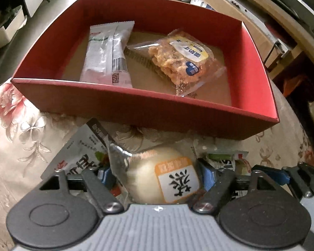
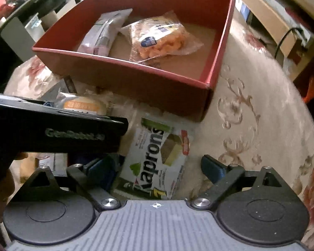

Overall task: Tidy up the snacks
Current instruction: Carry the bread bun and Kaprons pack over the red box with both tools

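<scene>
Snacks sit in two groups: three loose on the cloth near me, two already in the box beyond.

Nearest, my left gripper (image 1: pixel 157 179) straddles a round bun (image 1: pixel 163 175) in clear wrap. Its blue pads (image 1: pixel 208 175) stand at either side of the bun; I cannot tell whether they press on it yet. A white packet (image 1: pixel 77 156) with dark print lies just left of the bun, partly under it.

My right gripper (image 2: pixel 157 167) hangs released over the wafer pack (image 2: pixel 155 161), which lies flat between the spread jaws; the right-hand pad stands clear of it, and the left-hand one is in shadow. The body of the left gripper crosses the left side of that view, close by, so the two tools are crowded together.

Farther off stands the red box (image 1: pixel 136 115), its near wall just beyond the bun and the wafers. Inside, a white sachet (image 1: pixel 106 58) lies at the left and a clear bag of golden crisps (image 1: pixel 182 58) in the middle; the right part of the floor is bare.

I judge the job under halfway: two in, three out. Anything lifted must clear the near wall first. The tablecloth (image 2: pixel 251 115) right of the box is open, and the table edge curves away there.
</scene>
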Available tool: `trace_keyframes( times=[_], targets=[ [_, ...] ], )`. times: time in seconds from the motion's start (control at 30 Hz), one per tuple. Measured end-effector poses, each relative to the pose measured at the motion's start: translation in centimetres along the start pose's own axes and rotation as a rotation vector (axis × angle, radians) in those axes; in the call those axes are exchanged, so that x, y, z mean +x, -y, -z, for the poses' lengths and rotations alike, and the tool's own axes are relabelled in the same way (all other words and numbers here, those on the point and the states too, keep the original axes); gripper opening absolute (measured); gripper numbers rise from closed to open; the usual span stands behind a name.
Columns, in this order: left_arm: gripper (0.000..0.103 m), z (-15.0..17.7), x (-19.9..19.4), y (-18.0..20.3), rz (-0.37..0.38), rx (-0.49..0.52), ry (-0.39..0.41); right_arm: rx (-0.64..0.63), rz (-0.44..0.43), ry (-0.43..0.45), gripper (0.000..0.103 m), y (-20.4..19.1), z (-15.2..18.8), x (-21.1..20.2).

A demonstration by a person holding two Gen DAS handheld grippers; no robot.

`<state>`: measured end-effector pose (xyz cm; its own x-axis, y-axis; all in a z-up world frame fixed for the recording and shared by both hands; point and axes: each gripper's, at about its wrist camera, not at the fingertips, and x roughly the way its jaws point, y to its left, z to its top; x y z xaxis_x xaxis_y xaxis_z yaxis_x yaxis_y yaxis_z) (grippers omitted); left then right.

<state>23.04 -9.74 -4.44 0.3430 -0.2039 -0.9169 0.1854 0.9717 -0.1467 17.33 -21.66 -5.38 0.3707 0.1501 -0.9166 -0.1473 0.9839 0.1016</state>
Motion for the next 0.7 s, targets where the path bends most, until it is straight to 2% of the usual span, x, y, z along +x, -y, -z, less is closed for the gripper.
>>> trace_keyframes(
  times=[0.07,0.13,0.17,0.2,0.47,0.7],
  targets=[
    [0.076,0.1,-0.1,0.3,0.019,0.015,-0.003,-0.027,0.022,0.014,0.093,-0.4,0.3,0.1],
    [0.073,0.4,-0.2,0.6,0.041,0.031,-0.006,-0.051,0.03,0.02,0.082,-0.2,0.7,-0.4],
    [0.072,0.6,-0.3,0.7,0.032,0.038,-0.009,-0.053,0.034,0.023,0.071,0.1,1.0,-0.8],
    [0.072,0.8,-0.4,0.7,0.02,0.048,-0.006,-0.049,0.034,0.022,0.067,0.4,1.2,-1.1],
    [0.07,1.6,-1.6,-1.2,0.033,0.021,-0.003,-0.021,0.031,0.018,0.064,1.8,2.5,-2.6],
    [0.069,1.8,-3.2,-2.1,0.051,0.01,0.019,0.007,0.016,0.102,0.064,1.9,1.9,-5.1]
  ],
)
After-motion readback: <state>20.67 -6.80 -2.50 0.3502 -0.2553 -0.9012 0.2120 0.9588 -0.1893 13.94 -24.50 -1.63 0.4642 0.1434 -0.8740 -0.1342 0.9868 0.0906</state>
